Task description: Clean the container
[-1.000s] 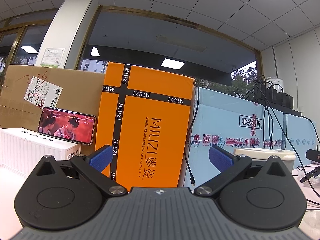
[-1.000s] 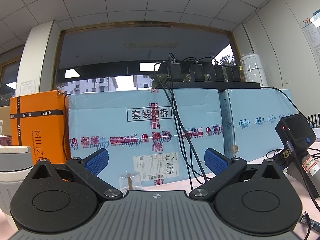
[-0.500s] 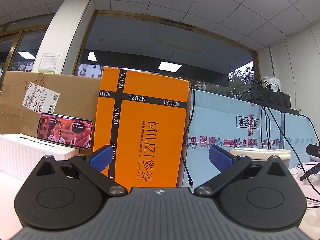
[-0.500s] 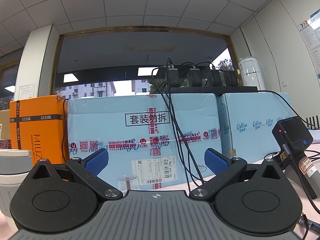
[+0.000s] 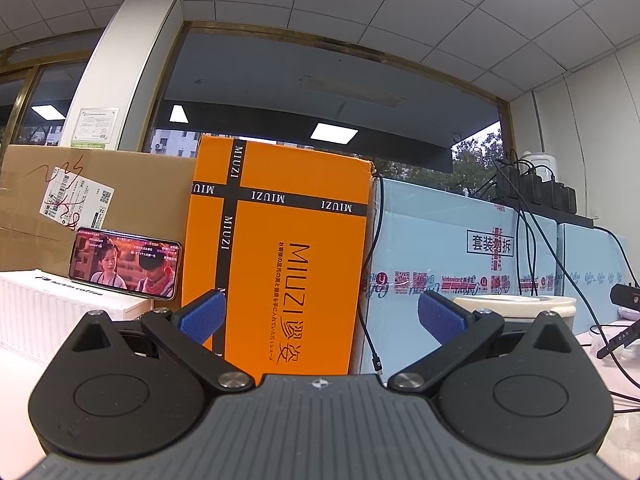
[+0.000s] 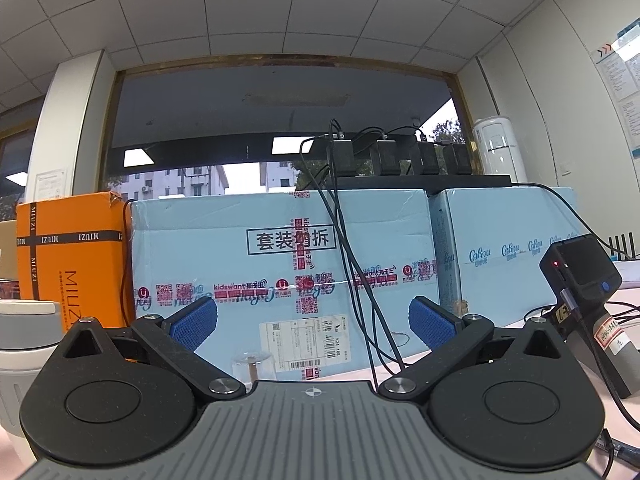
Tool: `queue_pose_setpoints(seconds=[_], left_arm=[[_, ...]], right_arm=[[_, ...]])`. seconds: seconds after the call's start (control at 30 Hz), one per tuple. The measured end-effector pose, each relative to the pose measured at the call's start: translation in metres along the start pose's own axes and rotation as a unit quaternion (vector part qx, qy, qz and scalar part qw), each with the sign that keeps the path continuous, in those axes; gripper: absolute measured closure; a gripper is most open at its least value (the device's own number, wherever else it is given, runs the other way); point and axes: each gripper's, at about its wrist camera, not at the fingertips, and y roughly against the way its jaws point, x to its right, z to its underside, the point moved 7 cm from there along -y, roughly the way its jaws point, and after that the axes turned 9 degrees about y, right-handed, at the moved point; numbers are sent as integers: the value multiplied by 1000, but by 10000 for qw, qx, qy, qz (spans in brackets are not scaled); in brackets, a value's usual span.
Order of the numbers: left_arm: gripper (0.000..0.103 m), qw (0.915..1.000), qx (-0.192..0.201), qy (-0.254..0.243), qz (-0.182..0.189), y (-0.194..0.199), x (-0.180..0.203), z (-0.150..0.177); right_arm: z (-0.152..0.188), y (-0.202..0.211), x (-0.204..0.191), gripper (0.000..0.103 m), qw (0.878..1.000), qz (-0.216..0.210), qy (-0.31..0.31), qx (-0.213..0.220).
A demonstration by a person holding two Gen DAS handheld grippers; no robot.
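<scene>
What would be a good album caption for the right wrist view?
Open right gripper faces pale blue cartons, a small glass cup ahead, grey container at left.

The left gripper [image 5: 320,314] and the right gripper [image 6: 313,320] look the same, each with two blue bumpy fingers [image 5: 202,316] on black arms, shiny round screws, big black round parts and a grey ridged middle

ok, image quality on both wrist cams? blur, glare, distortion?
Left wrist: sharp, strong fisheye bowing of the ceiling grid, lit phone screen readable, no glare. Right wrist: also sharp, the bright window blows out to white, and the glass low at centre is faint.
</scene>
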Motion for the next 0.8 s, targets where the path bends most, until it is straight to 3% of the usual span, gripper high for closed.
queue_pose_setpoints(seconds=[0.4,0.5,0.8], left_arm=[[0,10000,91,-17,3,2,0,-2],[0,10000,98,-15,2,2,0,-3],[0,10000,76,23,-39,1,-3,-3]], right_arm=[[12,-69,14,0,10000,-16,-15,-8],[14,-62,4,0,10000,-4,25,19],[19,-92,4,0,9999,-49,-53,-134]])
